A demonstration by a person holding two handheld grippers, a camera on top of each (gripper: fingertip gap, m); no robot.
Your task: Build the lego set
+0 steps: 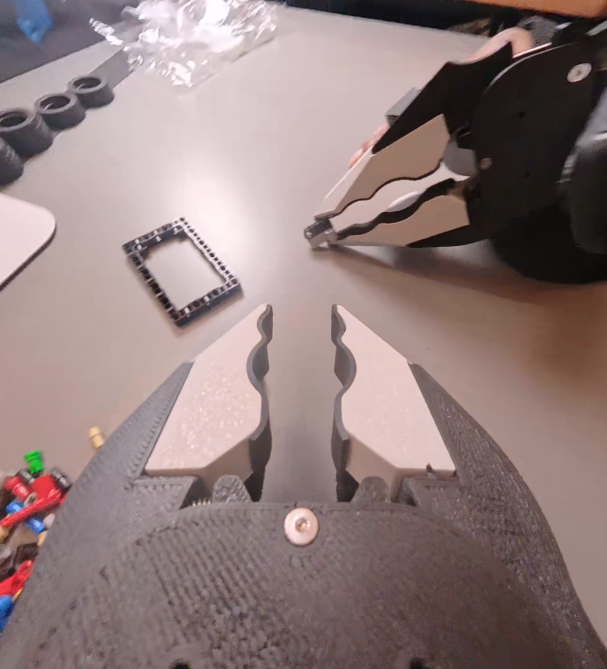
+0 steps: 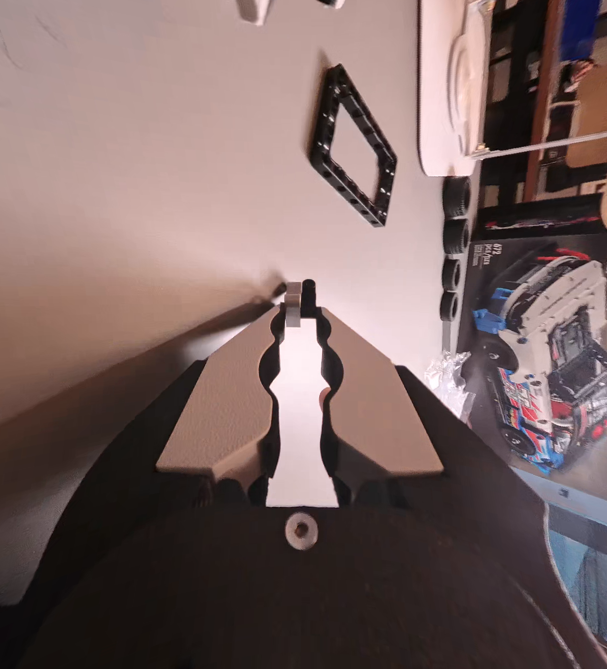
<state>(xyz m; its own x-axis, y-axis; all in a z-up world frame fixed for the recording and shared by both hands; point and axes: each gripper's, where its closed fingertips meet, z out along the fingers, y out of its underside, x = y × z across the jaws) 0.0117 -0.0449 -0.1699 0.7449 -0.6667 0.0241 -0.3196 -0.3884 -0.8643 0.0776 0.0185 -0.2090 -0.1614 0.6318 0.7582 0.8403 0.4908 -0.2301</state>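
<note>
Right now, pinching a small grey piece (image 2: 293,306) with a black pin (image 2: 309,295) at the very tips of the right gripper (image 2: 300,311), centre of the right wrist view; also seen at right of the left wrist view, right gripper (image 1: 325,231) tipped down with that piece (image 1: 316,233) touching or almost touching the table (image 1: 222,152). Looks light, rigid, glossy plastic, so probably prone to twisting or popping out of such a shallow tip hold; best gripped across flat faces, not the round pin. Meanwhile the left gripper (image 1: 302,311) spread apart and carrying nothing, low centre of its own view, hovering over bare tabletop. Just beyond its left fingertip, lying flat, the black rectangular frame (image 1: 182,269), again in the upper middle of the right wrist view (image 2: 352,144); stiff, thin, full of holes, likely easiest taken across one long rail rather than at a corner. Lower left, a heap of loose red, blue and black pieces (image 1: 5,543), small enough to scatter. Upper left, four black tyres (image 1: 37,123) in a row, rubbery and likely grippy. Top centre, crumpled clear plastic bags (image 1: 193,36). Tabletop smooth, matte grey-beige, glare in the middle, probably slidey for small parts. Right edge of the right wrist view, the set's box (image 2: 548,362) with a race car pictured, shelving behind, blurred.
</note>
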